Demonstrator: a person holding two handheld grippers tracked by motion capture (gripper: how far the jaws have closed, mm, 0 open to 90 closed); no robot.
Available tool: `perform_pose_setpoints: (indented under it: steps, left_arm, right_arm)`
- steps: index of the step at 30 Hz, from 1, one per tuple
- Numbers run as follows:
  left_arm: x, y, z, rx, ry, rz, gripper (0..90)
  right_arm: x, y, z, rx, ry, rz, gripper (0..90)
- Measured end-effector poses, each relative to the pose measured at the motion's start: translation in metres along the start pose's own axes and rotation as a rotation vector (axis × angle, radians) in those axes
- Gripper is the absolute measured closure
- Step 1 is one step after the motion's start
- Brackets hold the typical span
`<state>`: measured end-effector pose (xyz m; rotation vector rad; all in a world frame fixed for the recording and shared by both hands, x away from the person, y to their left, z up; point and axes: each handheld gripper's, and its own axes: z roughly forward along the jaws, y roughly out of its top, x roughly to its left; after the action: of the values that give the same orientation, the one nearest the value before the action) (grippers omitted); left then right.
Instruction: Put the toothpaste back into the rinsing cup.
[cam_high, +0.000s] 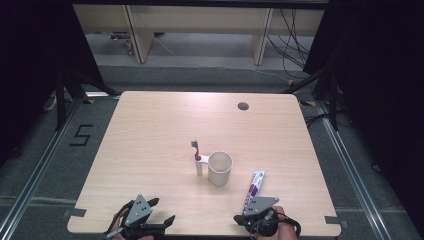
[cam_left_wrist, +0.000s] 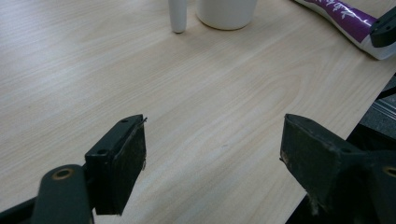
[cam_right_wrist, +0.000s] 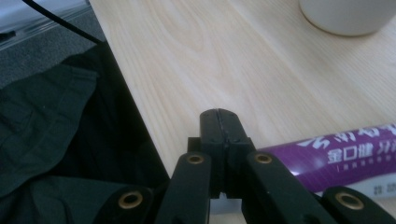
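White cup (cam_high: 220, 167): upright mid-surface (cam_high: 150, 135), reference item. Toothbrush (cam_high: 197, 159): standing just left of cup, head up. Toothpaste tube (cam_high: 255, 187): lying flat right of cup, toward near edge. Right gripper (cam_high: 245, 218): jaws pressed together, empty, beside tube, likely staged to grasp it. Left gripper (cam_high: 162, 211): wide, idle.

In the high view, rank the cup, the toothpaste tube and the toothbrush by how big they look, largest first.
1. White cup: the bulkiest of the three.
2. Toothpaste tube: about as long as the cup is tall, but slimmer; its near end is hidden by the right gripper.
3. Toothbrush: clearly the thinnest, standing beside the cup.
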<state>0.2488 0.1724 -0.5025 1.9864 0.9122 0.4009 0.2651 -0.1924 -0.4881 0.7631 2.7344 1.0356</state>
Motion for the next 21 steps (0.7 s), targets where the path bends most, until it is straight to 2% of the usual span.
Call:
perform_pose_setpoints:
  steps: [1, 5, 6, 8, 9, 11, 12, 13, 14, 17, 18, 19, 21]
  left_arm:
    - [0.000, 0.000, 0.000, 0.000, 0.000, 0.001, 22.2]
    - [-0.001, 0.000, 0.001, -0.006, -0.008, 0.000, 22.3]
    - [-0.001, 0.000, 0.001, -0.007, -0.007, 0.001, 22.3]
    - [-0.001, 0.000, 0.001, -0.009, -0.007, 0.000, 22.3]
    - [-0.001, 0.000, 0.001, -0.011, -0.005, -0.007, 22.3]
    - [-0.001, 0.000, 0.001, -0.002, -0.002, -0.004, 22.3]
    - [0.001, 0.000, 0.000, 0.016, 0.004, 0.017, 22.3]
    - [0.001, 0.000, 0.000, 0.016, 0.002, 0.019, 22.3]
    - [-0.002, 0.000, 0.001, 0.001, -0.005, -0.003, 22.3]
    - [-0.001, 0.000, 0.001, 0.000, -0.005, -0.003, 22.3]
    - [0.001, 0.000, 0.000, 0.017, 0.003, 0.019, 22.3]
    - [0.001, 0.000, 0.000, 0.020, 0.004, 0.021, 22.3]
    - [0.000, 0.000, 0.001, 0.007, -0.002, 0.006, 22.3]
  right_arm:
    - [0.000, -0.005, -0.006, 0.002, -0.016, 0.013, 90.0]
    - [-0.003, -0.011, -0.012, -0.008, -0.037, 0.008, 90.0]
    - [-0.003, -0.014, -0.017, 0.013, -0.042, 0.031, 90.0]
    - [-0.006, -0.020, -0.020, -0.007, -0.052, 0.023, 90.0]
    - [-0.007, -0.022, -0.024, -0.002, -0.055, 0.034, 90.0]
    - [-0.010, -0.027, -0.029, -0.008, -0.064, 0.048, 90.0]
    - [-0.011, -0.029, -0.032, 0.003, -0.065, 0.056, 90.0]
    - [-0.012, -0.031, -0.033, -0.011, -0.080, 0.057, 90.0]
    - [-0.013, -0.033, -0.035, 0.007, -0.075, 0.061, 90.0]
    - [-0.016, -0.039, -0.040, -0.004, -0.099, 0.084, 90.0]
    - [-0.018, -0.042, -0.043, -0.003, -0.106, 0.093, 90.0]
    - [-0.018, -0.042, -0.043, -0.003, -0.106, 0.093, 90.0]
    - [-0.020, -0.045, -0.046, -0.003, -0.118, 0.100, 90.0]
